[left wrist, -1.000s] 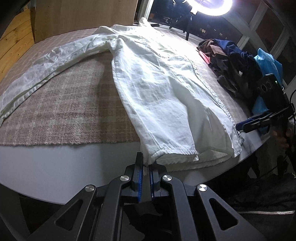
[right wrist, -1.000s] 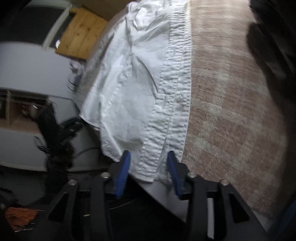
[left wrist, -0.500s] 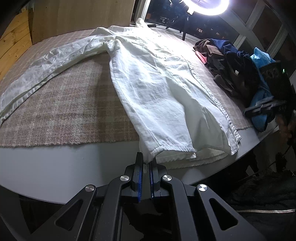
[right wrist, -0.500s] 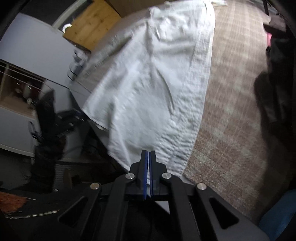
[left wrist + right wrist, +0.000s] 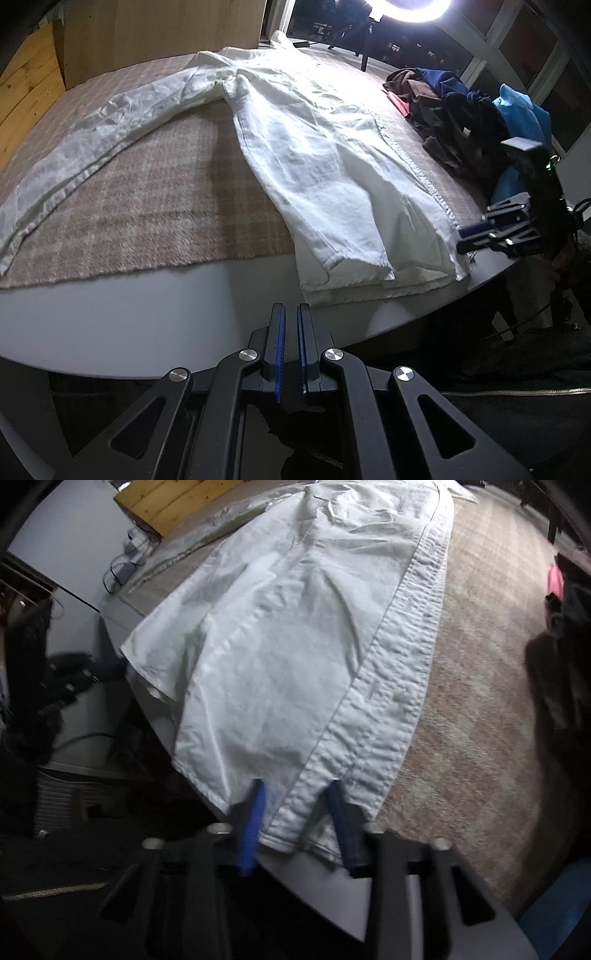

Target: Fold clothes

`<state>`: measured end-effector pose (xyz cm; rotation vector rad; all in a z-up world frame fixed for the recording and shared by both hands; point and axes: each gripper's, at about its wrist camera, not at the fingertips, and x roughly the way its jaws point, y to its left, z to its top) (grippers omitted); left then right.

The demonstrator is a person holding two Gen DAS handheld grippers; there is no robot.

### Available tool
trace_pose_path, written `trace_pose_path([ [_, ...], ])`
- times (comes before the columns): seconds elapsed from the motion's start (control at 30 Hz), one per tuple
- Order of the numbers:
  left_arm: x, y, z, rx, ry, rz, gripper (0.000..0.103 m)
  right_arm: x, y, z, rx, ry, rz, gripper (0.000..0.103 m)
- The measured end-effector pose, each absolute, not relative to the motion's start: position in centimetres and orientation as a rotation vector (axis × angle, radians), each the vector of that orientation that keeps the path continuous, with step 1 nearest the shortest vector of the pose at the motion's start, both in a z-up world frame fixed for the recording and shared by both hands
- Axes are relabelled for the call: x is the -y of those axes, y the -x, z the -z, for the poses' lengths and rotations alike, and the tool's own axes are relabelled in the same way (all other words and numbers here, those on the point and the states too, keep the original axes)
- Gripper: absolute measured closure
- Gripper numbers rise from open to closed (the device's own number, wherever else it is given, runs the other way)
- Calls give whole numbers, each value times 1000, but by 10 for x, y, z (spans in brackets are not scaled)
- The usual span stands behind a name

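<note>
- Left wrist view: my left gripper (image 5: pixel 290 325) has its blue-padded jaws nearly together with nothing between them, just short of the hem of the long white cotton shirt (image 5: pixel 325 147). The shirt lies flat on the beige plaid blanket (image 5: pixel 147 199), one sleeve stretched left. A heap of dark clothes (image 5: pixel 454 114) sits far right.
- Right wrist view: my right gripper (image 5: pixel 297 808) is spread wide, straddling the shirt's near button-placket corner.

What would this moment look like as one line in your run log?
left gripper: shut, empty, short of white shirt | right gripper: open, straddling shirt hem | plaid cloth underneath
</note>
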<state>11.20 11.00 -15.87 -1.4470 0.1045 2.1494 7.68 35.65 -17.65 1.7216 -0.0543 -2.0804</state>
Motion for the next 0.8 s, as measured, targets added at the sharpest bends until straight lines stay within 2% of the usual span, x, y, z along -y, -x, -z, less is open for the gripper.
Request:
trace_pose_path([
  [0.2,-115,-107,137,-141,1375,-2097,98,-384,-73,153,301,-1684,2117,98],
  [0.23,-117,-107,134,-147,1352,-2087,95,-388,-73,148,343,-1668,2127,98],
  [0.33,-132,-97,143,-196,1352,-2042,89,-396,-71,131,451,-1621,2161,98],
  [0.47,-147,-84,161,-247,1377,-2010,89,-399,-69,116,530,-1578,2200,98],
  [0.5,-148,-79,167,-261,1392,-2014,94,-399,-69,115,530,-1583,2207,98],
  [0.53,-148,-76,170,-271,1401,-2017,103,-399,-69,115,530,-1589,2214,98],
  [0.67,-134,-77,161,-221,1394,-1992,103,-411,-74,115,562,-1597,2219,98],
  [0.7,-128,-78,157,-188,1396,-1986,99,-417,-79,117,564,-1601,2218,98],
  [0.77,-117,-81,150,-123,1399,-1975,80,-421,-82,121,564,-1610,2215,98],
  [0.8,-116,-81,150,-104,1404,-1973,63,-422,-82,123,563,-1615,2213,98],
])
